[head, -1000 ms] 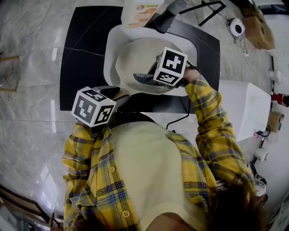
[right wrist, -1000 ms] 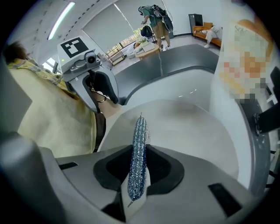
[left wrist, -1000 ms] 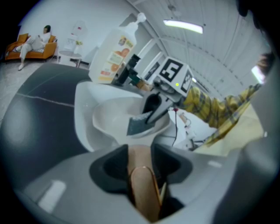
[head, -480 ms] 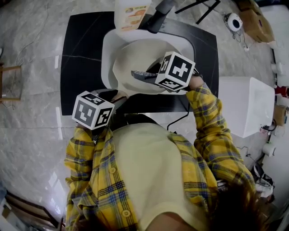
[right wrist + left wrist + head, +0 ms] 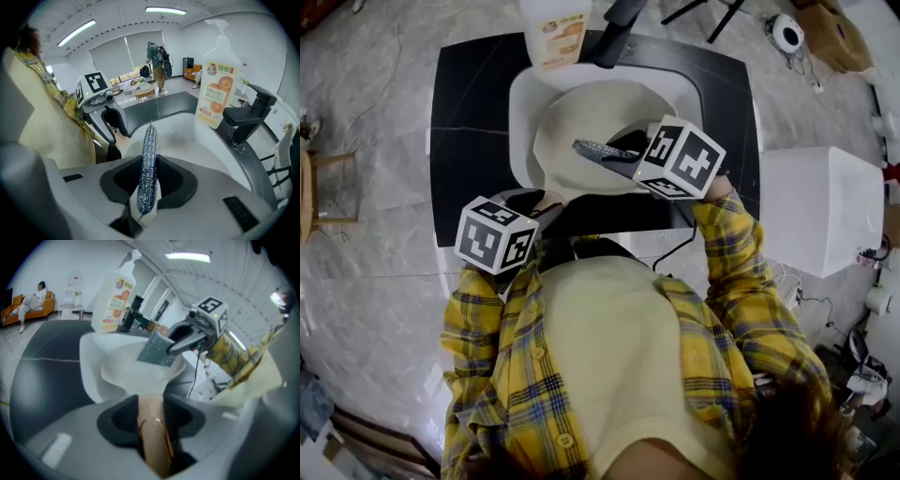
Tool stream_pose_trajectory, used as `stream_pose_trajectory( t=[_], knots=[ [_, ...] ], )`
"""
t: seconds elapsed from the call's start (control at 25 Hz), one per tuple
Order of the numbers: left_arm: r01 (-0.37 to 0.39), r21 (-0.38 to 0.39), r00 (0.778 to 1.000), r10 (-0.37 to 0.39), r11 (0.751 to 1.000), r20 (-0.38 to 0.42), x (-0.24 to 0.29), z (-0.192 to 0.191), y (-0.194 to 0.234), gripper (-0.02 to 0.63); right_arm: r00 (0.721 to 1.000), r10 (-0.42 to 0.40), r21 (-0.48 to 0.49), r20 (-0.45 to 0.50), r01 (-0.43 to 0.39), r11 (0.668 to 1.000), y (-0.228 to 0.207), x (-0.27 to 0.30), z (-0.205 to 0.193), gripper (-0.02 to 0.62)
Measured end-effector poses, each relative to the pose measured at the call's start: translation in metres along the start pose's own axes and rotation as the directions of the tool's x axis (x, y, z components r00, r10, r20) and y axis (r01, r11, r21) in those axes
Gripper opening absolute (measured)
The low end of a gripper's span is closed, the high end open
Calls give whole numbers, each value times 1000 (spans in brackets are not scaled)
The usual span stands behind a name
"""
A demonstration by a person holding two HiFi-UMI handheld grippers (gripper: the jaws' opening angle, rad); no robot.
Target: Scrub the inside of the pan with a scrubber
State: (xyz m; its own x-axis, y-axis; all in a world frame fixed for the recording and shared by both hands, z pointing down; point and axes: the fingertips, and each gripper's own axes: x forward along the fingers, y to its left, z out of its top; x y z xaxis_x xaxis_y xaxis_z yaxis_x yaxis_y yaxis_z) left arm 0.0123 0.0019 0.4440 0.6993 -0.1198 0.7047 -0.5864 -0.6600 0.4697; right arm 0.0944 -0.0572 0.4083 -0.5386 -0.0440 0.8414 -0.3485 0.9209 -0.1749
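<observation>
- Scrubber (image 5: 149, 164) is pinched edge-on between the jaws of the right gripper (image 5: 149, 176), jutting ahead of them over the inside of the pan (image 5: 581, 141).
- Jaws of the left gripper (image 5: 151, 412) clamp the wooden pan handle (image 5: 152, 441); the bowl lies ahead, in the sink (image 5: 520, 112).
- Both grips look set, so the scrubbing itself seems to remain. Whether the scrubber touches the pan cannot be told.

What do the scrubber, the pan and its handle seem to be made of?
The scrubber looks like woven metallic thread, since it glitters silver-blue. The pan is probably coated metal or ceramic, going by its smooth matte cream surface. The handle seems to be wood: it is tan and dull, with a copper-coloured ring.
</observation>
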Motion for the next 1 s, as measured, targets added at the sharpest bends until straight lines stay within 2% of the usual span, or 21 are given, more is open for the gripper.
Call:
stream_pose_trajectory(
  t=[0.28,0.52,0.68,0.84,1.0],
  knots=[
    [-13,23,1000,13,1000,-10,-2,1,1,174,991,-60,63,116,53,997,-5,-15,0,84],
    [-26,6,998,26,1000,65,-12,20,5,173,971,-109,118,214,86,989,-9,-28,1,84],
    [-60,30,991,56,998,119,-20,35,3,172,949,-148,156,280,107,982,-9,-36,3,84],
    [-98,35,973,88,995,215,-29,56,0,169,923,-194,200,333,131,971,-9,-43,5,84],
    [-121,16,939,109,993,326,-40,76,1,169,885,-250,258,393,155,954,-7,-49,10,84]
  ],
)
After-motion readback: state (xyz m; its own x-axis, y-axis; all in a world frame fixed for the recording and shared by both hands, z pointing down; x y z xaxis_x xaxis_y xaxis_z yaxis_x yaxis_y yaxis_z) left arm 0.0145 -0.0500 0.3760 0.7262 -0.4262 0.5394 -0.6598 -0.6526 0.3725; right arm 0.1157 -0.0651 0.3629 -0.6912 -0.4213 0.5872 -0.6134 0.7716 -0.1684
